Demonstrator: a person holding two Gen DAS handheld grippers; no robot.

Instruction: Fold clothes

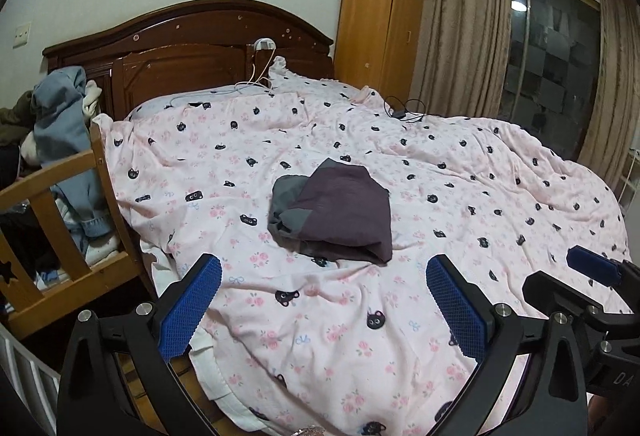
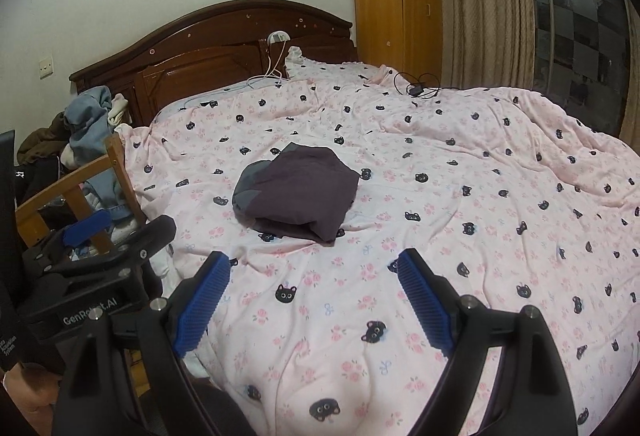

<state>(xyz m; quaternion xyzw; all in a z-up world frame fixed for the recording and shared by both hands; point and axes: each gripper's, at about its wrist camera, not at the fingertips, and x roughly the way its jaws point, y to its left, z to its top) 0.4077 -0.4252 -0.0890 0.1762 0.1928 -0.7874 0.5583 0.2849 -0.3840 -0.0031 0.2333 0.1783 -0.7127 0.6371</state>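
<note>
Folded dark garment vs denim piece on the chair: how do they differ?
1. The folded dark garment is purple-brown with grey panels; the denim piece is light blue.
2. The garment lies folded into a compact bundle; the denim hangs loose and unfolded.
3. The garment rests mid-bed on the pink quilt; the denim drapes over the wooden chair beside the bed.
Shared: both are clothing, and neither gripper touches either.

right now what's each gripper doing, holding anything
left gripper: open, holding nothing; folded dark garment lies ahead on the bed.
right gripper: open, holding nothing.
</note>
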